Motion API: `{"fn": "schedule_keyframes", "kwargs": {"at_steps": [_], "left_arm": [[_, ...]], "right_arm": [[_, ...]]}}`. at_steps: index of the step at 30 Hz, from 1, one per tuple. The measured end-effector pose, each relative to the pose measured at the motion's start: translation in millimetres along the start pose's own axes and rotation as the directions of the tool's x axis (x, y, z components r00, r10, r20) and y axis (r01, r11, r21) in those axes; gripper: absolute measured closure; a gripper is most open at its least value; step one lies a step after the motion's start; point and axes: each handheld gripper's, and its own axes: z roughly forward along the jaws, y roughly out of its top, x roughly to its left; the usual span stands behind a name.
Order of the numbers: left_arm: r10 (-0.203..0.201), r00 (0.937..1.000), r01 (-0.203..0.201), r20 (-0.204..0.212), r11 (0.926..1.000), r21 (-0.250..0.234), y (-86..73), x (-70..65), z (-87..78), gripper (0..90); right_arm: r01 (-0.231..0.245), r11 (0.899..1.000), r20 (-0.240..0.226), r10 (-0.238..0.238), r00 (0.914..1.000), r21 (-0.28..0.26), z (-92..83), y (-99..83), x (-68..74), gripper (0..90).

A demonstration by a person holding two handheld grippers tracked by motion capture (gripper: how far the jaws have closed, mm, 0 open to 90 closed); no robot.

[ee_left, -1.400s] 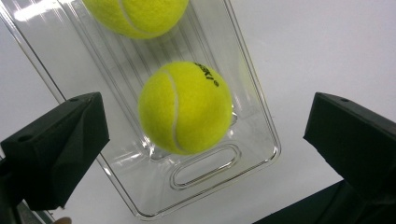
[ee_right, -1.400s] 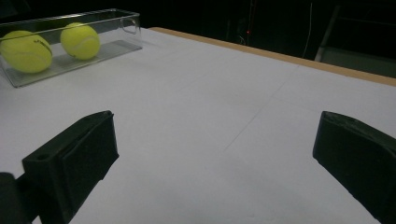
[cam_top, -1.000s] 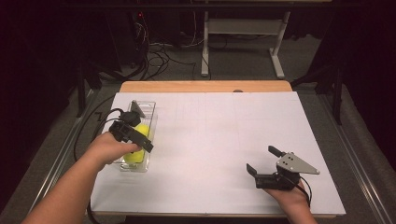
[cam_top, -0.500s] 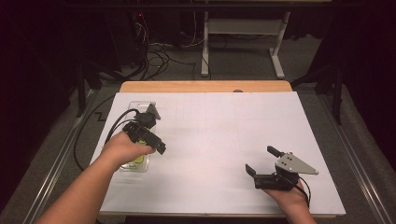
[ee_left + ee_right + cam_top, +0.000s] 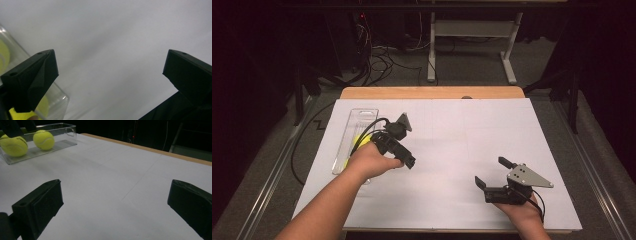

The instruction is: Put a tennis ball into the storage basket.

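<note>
A clear plastic tray (image 5: 343,145) lies along the left side of the white table. It holds yellow tennis balls (image 5: 360,140); two of them (image 5: 43,139) (image 5: 12,145) show in the right gripper view. My left gripper (image 5: 399,150) hovers just right of the tray, open and empty, over bare table. In the left gripper view its jaws (image 5: 110,65) stand wide apart, with the tray's corner (image 5: 58,100) and a ball (image 5: 42,106) at the lower left. My right gripper (image 5: 492,172) rests near the front right edge, open and empty (image 5: 115,197), aimed toward the tray (image 5: 63,126).
White paper covers the table (image 5: 462,135), with a wooden strip (image 5: 432,92) along the far edge. Cables (image 5: 377,55) and a desk frame (image 5: 472,30) sit on the dark floor beyond. A black cable (image 5: 309,145) trails off the left side.
My left gripper has moved right, from above the tray to the bare table beside it. The right gripper has stayed put.
</note>
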Motion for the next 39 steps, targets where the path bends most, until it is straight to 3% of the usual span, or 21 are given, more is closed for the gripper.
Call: {"fn": "schedule_keyframes", "kwargs": {"at_steps": [11, 18, 23, 27, 29, 33, 37, 39], "left_arm": [[0.008, 1.0, -0.008, 0.001, 0.9999, 0.012, 7.9, -9.2, 8.5, 0.8], [0.014, 0.9994, -0.014, 0.031, 0.9999, 0.005, 8.4, -12.0, 22.0, 0.8], [0.024, 0.9976, -0.022, 0.065, 0.9994, -0.027, 6.2, -17.0, 39.0, 0.8], [0.019, 0.9964, -0.011, 0.083, 0.9954, -0.095, -3.4, -17.7, 55.0, 0.8], [0.028, 0.9961, -0.016, 0.084, 0.9893, -0.145, -11.0, -19.5, 60.8, 0.8], [0.091, 0.9947, -0.077, 0.047, 0.9644, -0.253, -30.2, -26.1, 69.4, 0.8], [0.128, 0.9908, -0.104, 0.042, 0.9233, -0.37, -48.1, -27.8, 74.6, 0.8], [0.132, 0.9896, -0.094, 0.059, 0.8999, -0.426, -55.1, -26.8, 76.2, 0.2]], "right_arm": [[-0.007, 1.0, 0.005, 0.007, 1.0, -0.005, -1.4, -0.6, -2.1, 0.3], [-0.002, 1.0, 0.004, 0.002, 1.0, -0.007, -0.7, -0.3, -1.4, 0.3], [-0.001, 1.0, 0.001, 0.001, 1.0, -0.009, -1.5, -0.3, -1.2, 0.3], [-0.003, 1.0, 0.002, 0.003, 1.0, -0.009, -2.4, -0.7, -2.2, 0.3], [-0.003, 1.0, 0.002, 0.003, 1.0, -0.006, -2.6, -1.0, -2.7, 0.3], [-0.003, 1.0, 0.001, 0.003, 1.0, -0.006, -3.3, -1.3, -2.8, 0.3], [-0.004, 1.0, 0.002, 0.004, 1.0, -0.004, -2.5, -1.2, -2.4, 0.3], [-0.005, 1.0, 0.002, 0.005, 1.0, -0.003, -2.3, -1.2, -1.8, 0.3]]}}
